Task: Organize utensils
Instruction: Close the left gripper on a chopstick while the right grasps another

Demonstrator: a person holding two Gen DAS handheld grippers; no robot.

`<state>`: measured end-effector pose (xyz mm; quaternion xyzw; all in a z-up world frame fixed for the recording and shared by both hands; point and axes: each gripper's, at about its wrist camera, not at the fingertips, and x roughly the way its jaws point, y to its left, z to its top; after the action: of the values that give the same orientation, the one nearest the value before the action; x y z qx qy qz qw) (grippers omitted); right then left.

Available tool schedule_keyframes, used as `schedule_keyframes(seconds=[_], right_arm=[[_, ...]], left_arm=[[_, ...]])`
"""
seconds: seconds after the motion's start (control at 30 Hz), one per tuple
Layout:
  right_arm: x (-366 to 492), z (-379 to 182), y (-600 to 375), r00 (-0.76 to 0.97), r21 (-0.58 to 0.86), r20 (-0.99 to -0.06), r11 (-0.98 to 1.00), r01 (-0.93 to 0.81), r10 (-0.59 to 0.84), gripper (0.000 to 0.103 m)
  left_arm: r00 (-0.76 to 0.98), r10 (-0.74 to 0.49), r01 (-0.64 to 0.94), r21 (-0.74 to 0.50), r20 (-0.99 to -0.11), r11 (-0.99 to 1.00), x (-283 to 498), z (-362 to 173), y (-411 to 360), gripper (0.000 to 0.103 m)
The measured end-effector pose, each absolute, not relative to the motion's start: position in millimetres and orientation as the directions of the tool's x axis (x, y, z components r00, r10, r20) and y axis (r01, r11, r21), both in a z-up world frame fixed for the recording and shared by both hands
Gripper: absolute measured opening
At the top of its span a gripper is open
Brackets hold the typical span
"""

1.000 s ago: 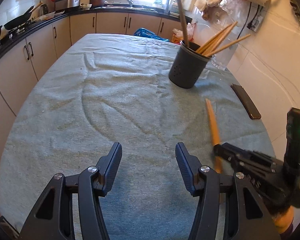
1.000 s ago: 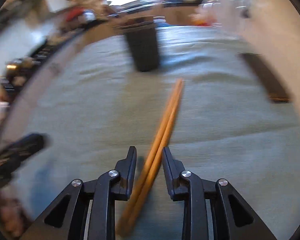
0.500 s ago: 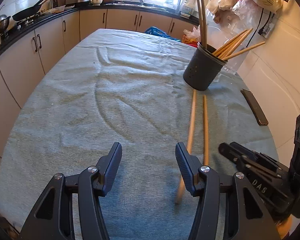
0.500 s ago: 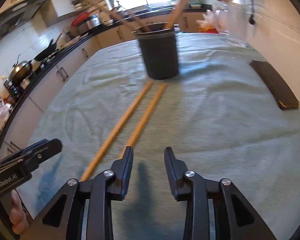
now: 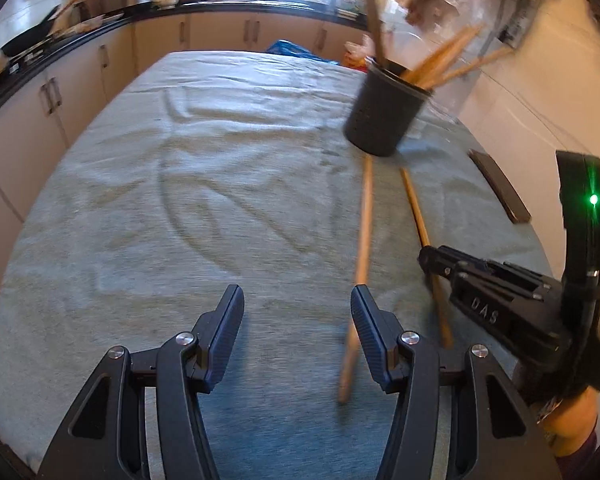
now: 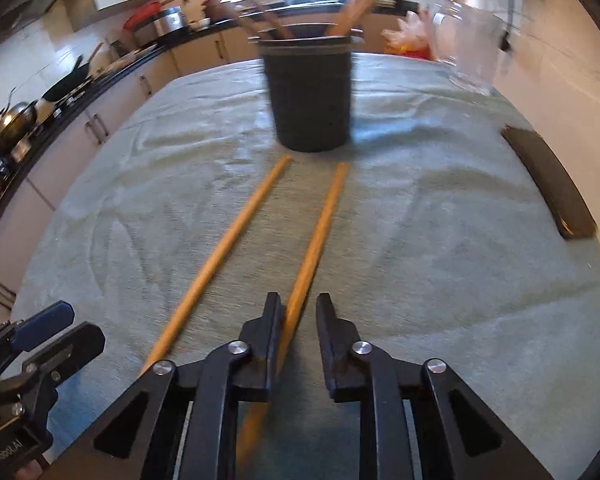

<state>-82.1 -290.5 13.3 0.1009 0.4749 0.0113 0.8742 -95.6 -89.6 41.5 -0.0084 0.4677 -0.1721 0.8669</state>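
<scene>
Two wooden chopsticks lie apart on the green-grey tablecloth, pointing at a dark utensil holder (image 6: 310, 100) (image 5: 384, 120) that has several chopsticks in it. My right gripper (image 6: 298, 316) (image 5: 428, 258) straddles the near end of the right chopstick (image 6: 320, 232) (image 5: 416, 212). Its jaws are closing: the left pad touches the stick, while a gap still shows at the right pad. The left chopstick (image 6: 228, 240) (image 5: 364, 240) lies free beside it. My left gripper (image 5: 296, 320) (image 6: 60, 328) hovers open over bare cloth, with nothing between its fingers.
A dark phone (image 6: 552, 188) (image 5: 500, 188) lies near the table's right edge. A clear glass jar (image 6: 472, 52) stands behind the holder by the white wall. Kitchen counters with pans run along the left and far sides.
The two chopsticks, together between the right jaws a second ago, now lie apart on the cloth. The right gripper has shifted over the right stick and narrowed. The left gripper stays open.
</scene>
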Motion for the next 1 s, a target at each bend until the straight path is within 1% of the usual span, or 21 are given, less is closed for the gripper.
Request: schedule_keyframes(seconds=[0.17, 0.2, 0.27, 0.3, 0.37, 0.4, 0.43, 0.7, 0.77, 0.8, 0.83, 0.87, 0.9, 0.93, 1.0], right_arm=[[-96, 13, -319, 0.541, 0.183, -0.837, 0.974, 0.136, 0.082, 0.014], [-100, 12, -325, 0.54, 0.183, -0.838, 0.972, 0.145, 0.077, 0.012], [-105, 12, -333, 0.539, 0.188, -0.839, 0.97, 0.154, 0.077, 0.011], [-108, 12, -337, 0.539, 0.194, -0.838, 0.968, 0.156, 0.081, 0.01], [-112, 12, -341, 0.539, 0.204, -0.837, 0.966, 0.157, 0.089, 0.009], [-114, 12, -344, 0.54, 0.212, -0.837, 0.964, 0.159, 0.095, 0.009], [-115, 12, -345, 0.54, 0.22, -0.836, 0.962, 0.159, 0.102, 0.009], [-135, 15, -350, 0.526, 0.239, -0.841, 0.96, 0.147, 0.129, 0.009], [-140, 16, -351, 0.521, 0.231, -0.844, 0.963, 0.139, 0.127, 0.009], [-142, 17, -351, 0.513, 0.232, -0.848, 0.964, 0.131, 0.134, 0.012], [-142, 18, -351, 0.508, 0.237, -0.849, 0.964, 0.122, 0.144, 0.018], [-142, 19, -351, 0.508, 0.239, -0.848, 0.964, 0.115, 0.149, 0.022], [-140, 21, -351, 0.51, 0.233, -0.848, 0.966, 0.111, 0.146, 0.027], [-138, 21, -351, 0.51, 0.222, -0.849, 0.969, 0.11, 0.136, 0.027], [-130, 21, -351, 0.507, 0.201, -0.854, 0.974, 0.105, 0.121, 0.027]], left_arm=[[0.47, -0.31, 0.372, -0.132, -0.826, 0.919, -91, 32, -116, 0.054], [0.466, -0.305, 0.381, -0.122, -0.83, 0.916, -90, 30, -120, 0.054], [0.446, -0.294, 0.395, -0.109, -0.846, 0.912, -87, 25, -129, 0.052], [0.437, -0.29, 0.397, -0.107, -0.851, 0.911, -85, 22, -132, 0.046], [0.463, -0.253, 0.39, -0.061, -0.85, 0.919, -85, 23, -135, 0.028], [0.462, -0.245, 0.391, -0.052, -0.852, 0.919, -84, 22, -137, 0.011], [0.449, -0.249, 0.393, -0.061, -0.858, 0.918, -84, 22, -137, 0.007], [0.324, -0.313, 0.414, -0.163, -0.893, 0.896, -100, 29, -126, 0.007], [0.326, -0.313, 0.424, -0.158, -0.892, 0.892, -104, 34, -126, 0.007], [0.337, -0.311, 0.428, -0.15, -0.889, 0.891, -105, 39, -126, 0.007], [0.346, -0.308, 0.43, -0.143, -0.886, 0.892, -104, 41, -127, 0.008], [0.356, -0.303, 0.432, -0.132, -0.884, 0.892, -102, 44, -128, 0.01], [0.369, -0.293, 0.431, -0.117, -0.882, 0.895, -99, 46, -130, 0.014], [0.387, -0.276, 0.427, -0.094, -0.88, 0.899, -94, 48, -134, 0.02], [0.412, -0.26, 0.438, -0.06, -0.873, 0.897, -85, 49, -141, 0.024]])
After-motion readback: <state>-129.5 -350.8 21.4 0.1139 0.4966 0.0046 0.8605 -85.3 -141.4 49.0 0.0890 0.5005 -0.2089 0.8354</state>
